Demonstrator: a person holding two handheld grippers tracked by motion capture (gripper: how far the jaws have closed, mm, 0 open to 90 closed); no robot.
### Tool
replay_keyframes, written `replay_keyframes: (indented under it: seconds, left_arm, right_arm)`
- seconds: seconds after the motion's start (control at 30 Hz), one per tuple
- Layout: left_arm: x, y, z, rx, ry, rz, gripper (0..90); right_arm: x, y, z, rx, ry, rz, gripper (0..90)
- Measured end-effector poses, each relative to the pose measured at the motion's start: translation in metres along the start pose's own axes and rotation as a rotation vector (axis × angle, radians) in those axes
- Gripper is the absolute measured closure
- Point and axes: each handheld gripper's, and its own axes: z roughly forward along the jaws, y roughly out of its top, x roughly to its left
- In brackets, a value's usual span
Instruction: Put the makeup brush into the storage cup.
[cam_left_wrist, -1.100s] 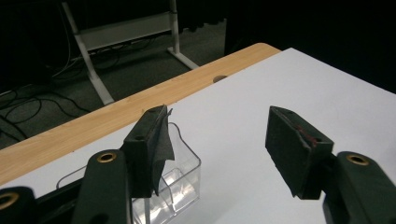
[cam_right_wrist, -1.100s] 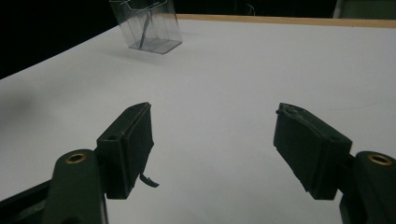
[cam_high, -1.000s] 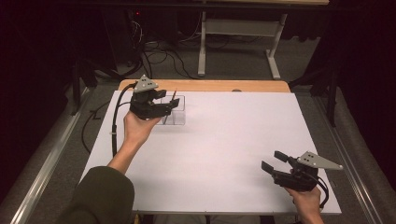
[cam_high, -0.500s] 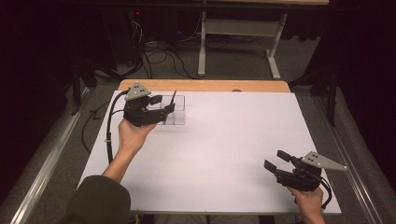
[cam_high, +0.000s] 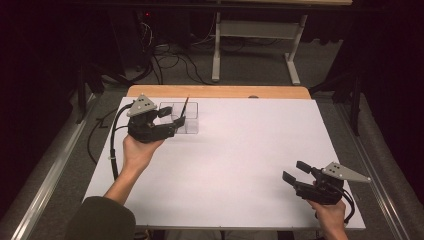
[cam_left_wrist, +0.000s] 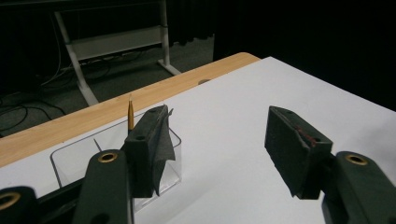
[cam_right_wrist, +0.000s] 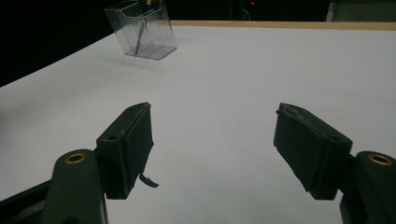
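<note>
A clear plastic container (cam_high: 187, 120) stands at the far left of the white table (cam_high: 250, 145). A thin dark pencil (cam_high: 184, 108) leans upright in it. In the left gripper view its yellowish tip (cam_left_wrist: 130, 114) rises above the container (cam_left_wrist: 79, 161). My left gripper (cam_high: 172, 121) sits just left of the container, open, with nothing between its pads (cam_left_wrist: 147, 149). My right gripper (cam_high: 296, 172) rests low at the front right of the table, open and empty. The right gripper view looks past its own jaws (cam_right_wrist: 212, 144) to the container (cam_right_wrist: 142, 28) far off.
A wooden strip (cam_high: 220, 91) edges the table's far side. Beyond it, on the floor, are cables (cam_high: 170, 60) and a white desk frame (cam_high: 255, 35). White tabletop stretches between the two grippers.
My left gripper has drawn back to the left and slightly toward the person, away from the container, so the pencil now stands free in view. The right gripper has stayed in place.
</note>
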Motion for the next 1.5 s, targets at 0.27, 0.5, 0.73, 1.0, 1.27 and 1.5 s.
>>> replay_keyframes:
  seconds: [0.27,0.5,0.73,1.0,1.27,1.5]
  left_arm:
    - [-0.001,-0.016,-0.007,-0.014,-0.016,-0.033,39.8]
    - [-0.004,-0.027,-0.012,-0.013,-0.035,-0.042,39.3]
    - [-0.006,-0.034,-0.014,-0.019,-0.035,-0.050,38.5]
    - [-0.011,-0.039,-0.018,-0.021,-0.039,-0.042,38.1]
    - [-0.014,-0.044,-0.022,-0.020,-0.034,-0.038,37.4]
    - [-0.015,-0.051,-0.026,-0.033,-0.043,-0.040,36.4]
  right_arm:
    - [0.001,-0.001,0.002,0.001,-0.007,-0.015,29.5]
    - [0.000,-0.001,0.003,0.000,-0.012,-0.017,29.5]
    - [0.002,-0.001,0.001,0.000,-0.006,-0.024,29.5]
    - [0.002,-0.001,0.002,0.001,-0.004,-0.022,29.4]
    - [0.003,-0.001,0.003,0.007,-0.003,-0.027,29.5]
    - [0.003,-0.001,0.003,0.006,-0.003,-0.025,29.5]
